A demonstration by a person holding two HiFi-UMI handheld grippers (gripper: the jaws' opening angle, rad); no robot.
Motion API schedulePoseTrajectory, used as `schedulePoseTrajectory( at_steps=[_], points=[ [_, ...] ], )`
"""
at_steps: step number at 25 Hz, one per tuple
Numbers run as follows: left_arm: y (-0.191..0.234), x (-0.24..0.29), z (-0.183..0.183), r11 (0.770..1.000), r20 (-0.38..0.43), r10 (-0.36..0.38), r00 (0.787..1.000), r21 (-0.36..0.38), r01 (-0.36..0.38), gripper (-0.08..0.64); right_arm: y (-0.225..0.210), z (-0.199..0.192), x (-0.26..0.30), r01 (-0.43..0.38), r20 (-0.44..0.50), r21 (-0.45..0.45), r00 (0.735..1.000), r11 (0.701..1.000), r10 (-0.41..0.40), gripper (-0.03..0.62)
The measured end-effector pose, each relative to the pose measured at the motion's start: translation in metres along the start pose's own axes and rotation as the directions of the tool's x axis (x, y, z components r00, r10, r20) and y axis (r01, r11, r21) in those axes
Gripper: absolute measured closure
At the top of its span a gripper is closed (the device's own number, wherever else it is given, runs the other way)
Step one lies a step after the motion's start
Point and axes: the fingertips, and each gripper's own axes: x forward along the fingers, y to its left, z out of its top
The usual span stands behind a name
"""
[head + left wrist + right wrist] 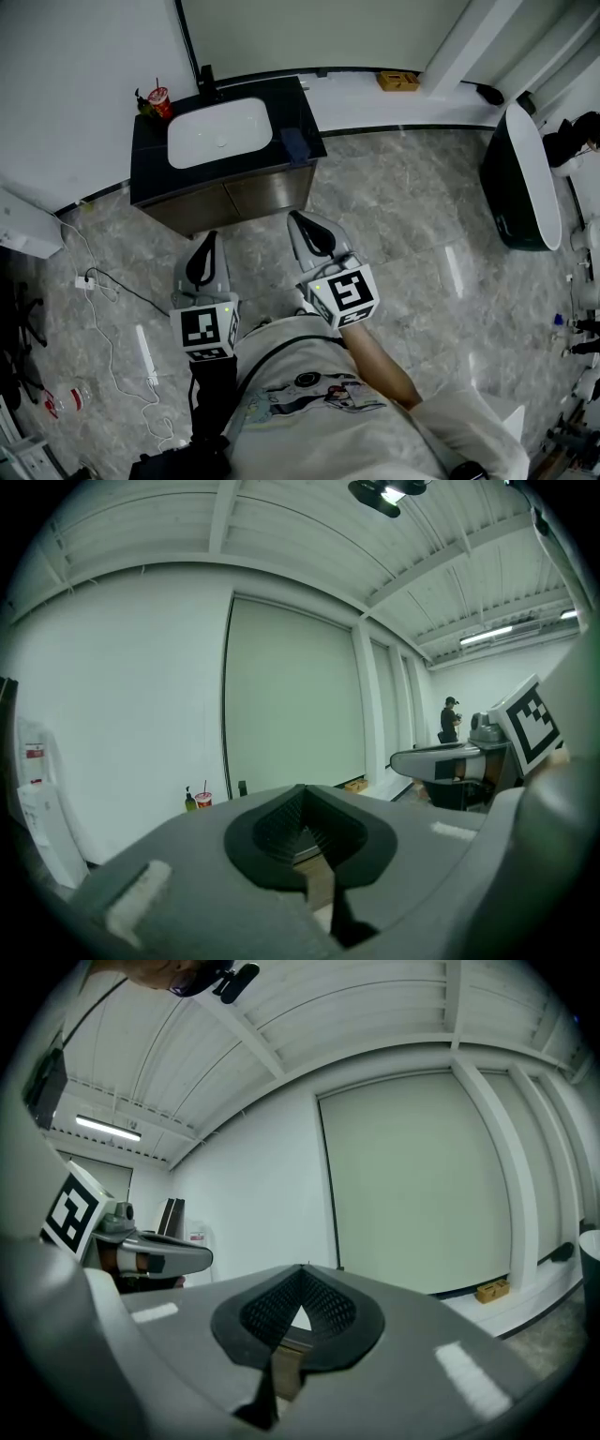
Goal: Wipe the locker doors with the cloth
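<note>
**Two closed grippers, held in front of a sink cabinet**

Closest, at the bottom of the head view, is the person's white shirt (pixel 309 403). It has a picture on it, and the picture's edge cuts it off. Just past it are the two grippers, side by side and not touching. The left gripper (pixel 206 251) has its fingers (pixel 272 832) closed together with nothing between them. The right gripper (pixel 306 227) has its fingers (pixel 328 1312) closed too, and they hold nothing. Both point almost level.

Under them is the gray stone floor (pixel 403 216). On the left, a white cable (pixel 108 361) lies loose on it. A small bottle (pixel 70 398) lies near the edge, too small to see well.

Next comes a dark cabinet (pixel 150 183) with two brown doors (pixel 239 197) on its front. I cannot tell if these are the locker doors. The grippers are apart from them.

A white sink (pixel 218 131) sits in the cabinet's top surface. Just right of the sink lies a dark blue thing (pixel 293 145). It may be the cloth, but it is too small to tell. A red cup (pixel 160 101) with a straw stands at the back left corner.

Farther right is a black tub (pixel 497 187) with a white inside. A small brown box (pixel 398 81) sits by the far wall. Far off in the left gripper view a tiny person (pixel 451 720) stands.
</note>
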Motion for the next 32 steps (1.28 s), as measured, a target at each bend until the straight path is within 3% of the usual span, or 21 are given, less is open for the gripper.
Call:
schedulePoseTrajectory(
  at_steps=[8, 23, 32],
  points=[
    [0.005, -0.001, -0.006, 1.000, -0.009, -0.009, 1.000, -0.009, 0.009, 0.558, -0.003, 0.000, 0.003, 0.013, 0.021, 0.014, 1.000, 1.000, -0.013, 0.589],
    [0.042, -0.010, -0.043, 0.998, -0.079, -0.032, 0.996, -0.053, 0.028, 0.558, 0.009, -0.023, 0.018, 0.053, -0.052, 0.014, 0.997, 0.998, -0.053, 0.589],
    [0.052, 0.045, -0.059, 0.996, -0.118, -0.036, 0.992, -0.081, 0.027, 0.558, -0.026, -0.046, 0.058, 0.042, -0.101, 0.038, 0.994, 0.998, -0.038, 0.589]
  ],
)
